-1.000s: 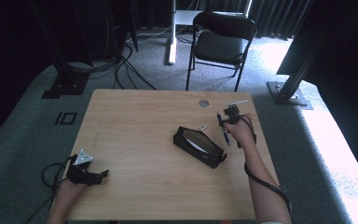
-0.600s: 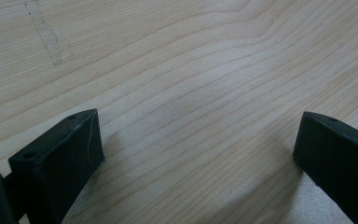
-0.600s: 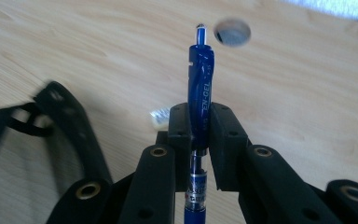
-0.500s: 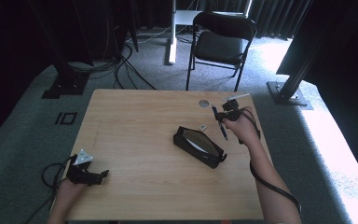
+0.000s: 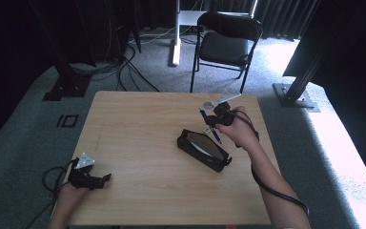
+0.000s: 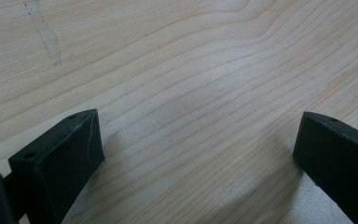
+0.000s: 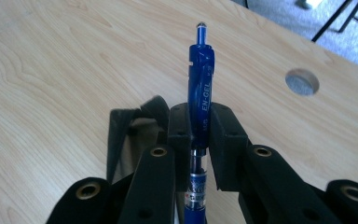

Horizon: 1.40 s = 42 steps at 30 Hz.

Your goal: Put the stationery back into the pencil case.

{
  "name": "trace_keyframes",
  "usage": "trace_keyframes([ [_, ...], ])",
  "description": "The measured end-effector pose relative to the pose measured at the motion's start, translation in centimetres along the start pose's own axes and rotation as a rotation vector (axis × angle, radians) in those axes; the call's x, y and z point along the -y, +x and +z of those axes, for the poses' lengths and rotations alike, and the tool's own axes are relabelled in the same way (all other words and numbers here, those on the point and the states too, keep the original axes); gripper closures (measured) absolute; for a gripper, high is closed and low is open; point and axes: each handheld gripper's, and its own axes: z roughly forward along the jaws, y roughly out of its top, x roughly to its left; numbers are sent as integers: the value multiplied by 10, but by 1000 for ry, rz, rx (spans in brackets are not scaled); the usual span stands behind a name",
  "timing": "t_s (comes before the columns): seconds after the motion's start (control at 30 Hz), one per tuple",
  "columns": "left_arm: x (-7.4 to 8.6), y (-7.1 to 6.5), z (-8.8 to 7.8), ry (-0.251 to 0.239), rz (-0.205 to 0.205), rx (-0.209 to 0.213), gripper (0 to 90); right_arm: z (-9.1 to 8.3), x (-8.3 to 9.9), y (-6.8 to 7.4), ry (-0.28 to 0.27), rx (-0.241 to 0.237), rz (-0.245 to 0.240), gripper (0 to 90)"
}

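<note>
high: above, facing forward-down | gripper views: close, sharing table (image 5: 138, 143)

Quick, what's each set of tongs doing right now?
Left tongs: open, nothing between them, resting on the table.
Right tongs: closed on the blue pen, above the black pouch.

Pen (image 5: 211, 127) above case (image 5: 204, 149) (on table (image 5: 138, 143))

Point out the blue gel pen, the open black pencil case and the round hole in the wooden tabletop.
blue gel pen (image 7: 200, 100), right gripper view, barrel.
open black pencil case (image 5: 218, 161), high view, rim.
round hole (image 7: 302, 81), right gripper view, centre.
</note>
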Motion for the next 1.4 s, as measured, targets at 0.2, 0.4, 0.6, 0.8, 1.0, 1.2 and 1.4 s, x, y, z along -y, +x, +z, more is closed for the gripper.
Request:
trace_keyframes([
  [0.2, 0, 0, 0, 0, -1, 0, 16, 13, 1, 15, 41, -31, -39, 793],
  [0.4, 0, 0, 0, 0, -1, 0, 17, 35, 8, 23, 126, -31, -94, 793],
  [0.6, 0, 0, 0, 1, 0, 0, 16, 51, 14, 26, 186, -34, -116, 793],
  [0.8, 0, 0, 0, 0, 0, 0, 16, 66, 21, 29, 242, -44, -134, 793],
  [1.0, 0, 0, 0, 0, 0, 0, 16, 78, 28, 32, 304, -56, -152, 793],
  [1.2, 0, 0, 0, 0, 0, 0, 16, 89, 32, 32, 347, -49, -158, 793],
  [1.4, 0, 0, 0, 0, -1, 0, 17, 96, 36, 31, 370, -61, -158, 792],
])
